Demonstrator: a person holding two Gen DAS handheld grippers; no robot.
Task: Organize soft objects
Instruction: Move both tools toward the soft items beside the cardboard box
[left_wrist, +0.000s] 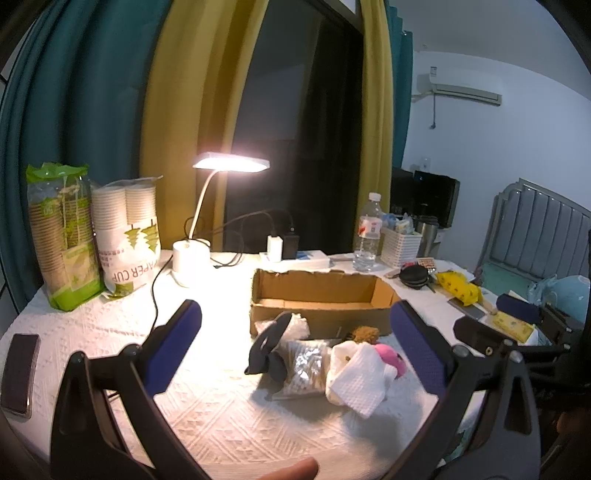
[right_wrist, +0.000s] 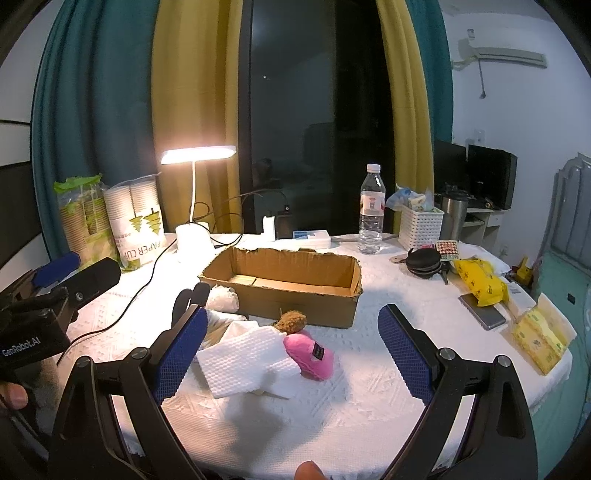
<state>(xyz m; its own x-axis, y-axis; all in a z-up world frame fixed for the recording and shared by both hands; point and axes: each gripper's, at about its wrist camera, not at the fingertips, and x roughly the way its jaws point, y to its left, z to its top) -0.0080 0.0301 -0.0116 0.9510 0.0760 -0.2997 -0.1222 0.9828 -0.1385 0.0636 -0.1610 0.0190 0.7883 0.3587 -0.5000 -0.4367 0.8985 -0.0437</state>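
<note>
- Left tongs (left_wrist: 295, 339) hang level over the desk (left_wrist: 221, 417), spread wide and gripping nothing; the soft pile sits low in the frame between the blue pads.
- In that pile: a black cloth (left_wrist: 267, 349), a white towel (left_wrist: 360, 380), a pink plush (right_wrist: 309, 355) and a brown tuft (right_wrist: 291, 320), all just before the cardboard box (right_wrist: 288, 286) at centre.
- Right tongs (right_wrist: 291, 354) likewise hover spread and unladen, the pink plush between their pads.
</note>
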